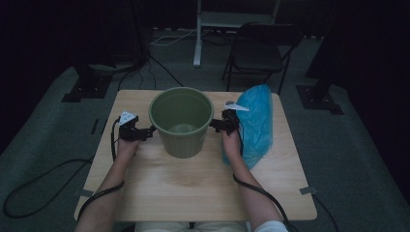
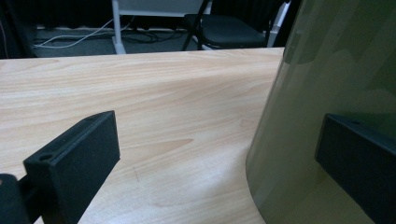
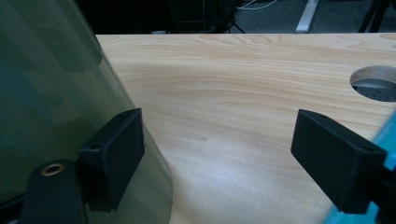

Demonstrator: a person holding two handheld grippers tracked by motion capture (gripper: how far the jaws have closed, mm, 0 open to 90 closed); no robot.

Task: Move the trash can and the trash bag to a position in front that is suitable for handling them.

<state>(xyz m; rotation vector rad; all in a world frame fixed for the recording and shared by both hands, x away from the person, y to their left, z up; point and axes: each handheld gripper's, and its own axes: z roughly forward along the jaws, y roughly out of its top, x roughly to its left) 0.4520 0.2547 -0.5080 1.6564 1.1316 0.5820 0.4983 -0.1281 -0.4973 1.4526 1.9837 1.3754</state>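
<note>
High view: green bin (image 1: 182, 122) stands mid-table between my left gripper (image 1: 145, 132) and right gripper (image 1: 216, 124), both wide open, gripping nothing; blue bag (image 1: 255, 123) waits unfitted beside it.

One green bucket (image 1: 181, 121) stands on the one desk (image 1: 193, 188), between the two grippers: one left gripper (image 1: 150, 131) beside its left wall and one right gripper (image 1: 212, 124) beside its right wall, each with two black jaws set wide apart. One blue plastic bag (image 1: 256, 123) lies just outside the right gripper's jaws (a sliver of blue edges the right gripper view beyond its outer jaw). One round hole (image 3: 376, 83) is cut in the desk ahead of the right jaws. Two forearms come in, one hand per gripper. Beyond the jaws, off the desk, stands one folding chair (image 1: 258, 53).
</note>
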